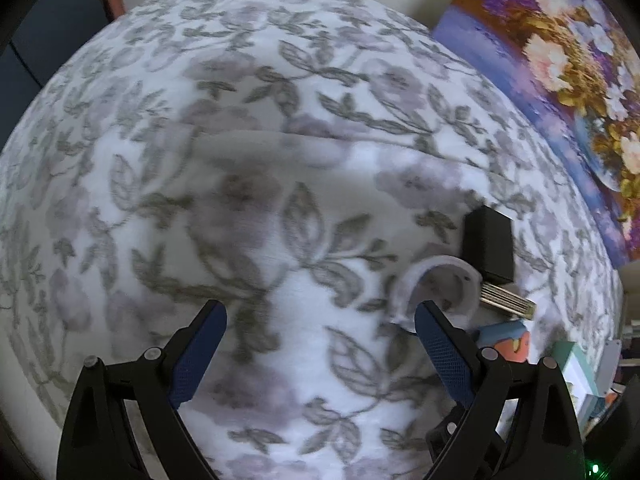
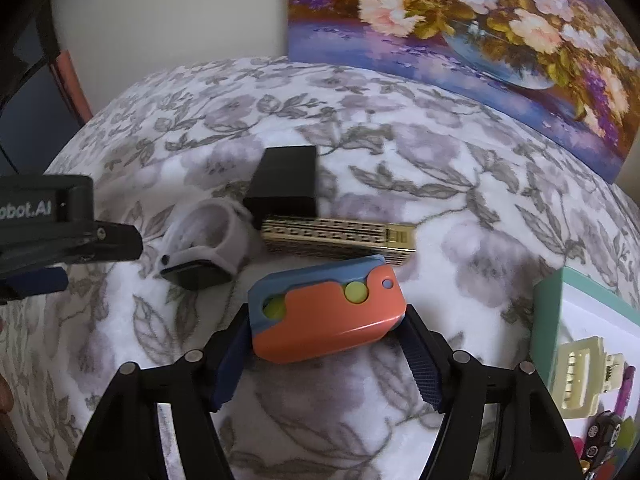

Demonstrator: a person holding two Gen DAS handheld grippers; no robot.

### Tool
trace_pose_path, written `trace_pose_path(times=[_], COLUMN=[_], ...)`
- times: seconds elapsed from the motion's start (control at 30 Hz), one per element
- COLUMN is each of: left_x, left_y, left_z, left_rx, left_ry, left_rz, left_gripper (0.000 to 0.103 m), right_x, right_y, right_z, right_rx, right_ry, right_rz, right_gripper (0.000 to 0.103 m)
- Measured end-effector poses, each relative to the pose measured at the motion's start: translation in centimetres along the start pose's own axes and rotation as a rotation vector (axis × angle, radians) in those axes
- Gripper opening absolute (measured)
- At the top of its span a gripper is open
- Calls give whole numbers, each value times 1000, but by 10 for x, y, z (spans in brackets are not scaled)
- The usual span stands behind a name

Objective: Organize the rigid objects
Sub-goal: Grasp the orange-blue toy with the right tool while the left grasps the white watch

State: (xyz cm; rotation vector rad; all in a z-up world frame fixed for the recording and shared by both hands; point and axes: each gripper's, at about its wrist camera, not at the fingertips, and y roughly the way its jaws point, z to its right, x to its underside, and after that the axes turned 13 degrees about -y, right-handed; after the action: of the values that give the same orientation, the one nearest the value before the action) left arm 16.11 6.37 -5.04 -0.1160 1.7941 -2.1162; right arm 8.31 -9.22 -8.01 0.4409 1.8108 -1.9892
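An orange and blue plastic toy (image 2: 326,316) with green dots lies on the floral blanket between the fingers of my right gripper (image 2: 326,344), whose jaws close on its two ends. Behind it lie a gold patterned case (image 2: 340,236), a black box (image 2: 284,184) and a smartwatch with a pale band (image 2: 204,248). My left gripper (image 1: 320,340) is open and empty above the blanket; the watch band (image 1: 436,280), black box (image 1: 488,244), gold case (image 1: 508,304) and toy (image 1: 508,340) sit to its right. The left gripper also shows at the left of the right wrist view (image 2: 40,276).
A teal-rimmed white tray (image 2: 548,320) at the right holds a cream clip (image 2: 580,376), toy cars and small items. A floral painting (image 2: 480,28) leans against the wall behind the bed. The blanket (image 1: 240,160) spreads wide to the left.
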Motion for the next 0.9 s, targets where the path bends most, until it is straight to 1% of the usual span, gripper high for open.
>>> trace_pose_path(times=[0.2,0.37,0.4,0.47,0.57,0.6,0.7,0.73,0.8,0.9], left_x=[12,19,17,18,19,20,20,22,22,23], left_y=[9,14,15,15,20,22,23,22,20,19], left_z=[23,38,38,40,44,45,45,47,49,52], left_rx=[63,92,97,103,107,112,128,136,171,160], left_ry=[47,82,86,95,104,104,113,123,136,154], left_rz=[-12,-15,-14,-6,-13,-16,-11,-4,-9,1], left_gripper=[95,95,95,93,83,76,72,64,54,54], right_x=[4,9,9,11,11,11,11,11,11,11], right_y=[-2,-3,-3,-5,-6,-6,-5,-5,-4,-5], right_z=[20,33,34,36,34,34,35,35,34,34], right_rx=[4,5,3,0,6,6,4,5,7,7], right_ry=[67,110,114,119,113,112,116,116,115,115], right_rz=[-12,-22,-22,-22,-26,-27,-29,-30,-32,-33], right_gripper=[74,74,74,74,74,74,74,74,74,74])
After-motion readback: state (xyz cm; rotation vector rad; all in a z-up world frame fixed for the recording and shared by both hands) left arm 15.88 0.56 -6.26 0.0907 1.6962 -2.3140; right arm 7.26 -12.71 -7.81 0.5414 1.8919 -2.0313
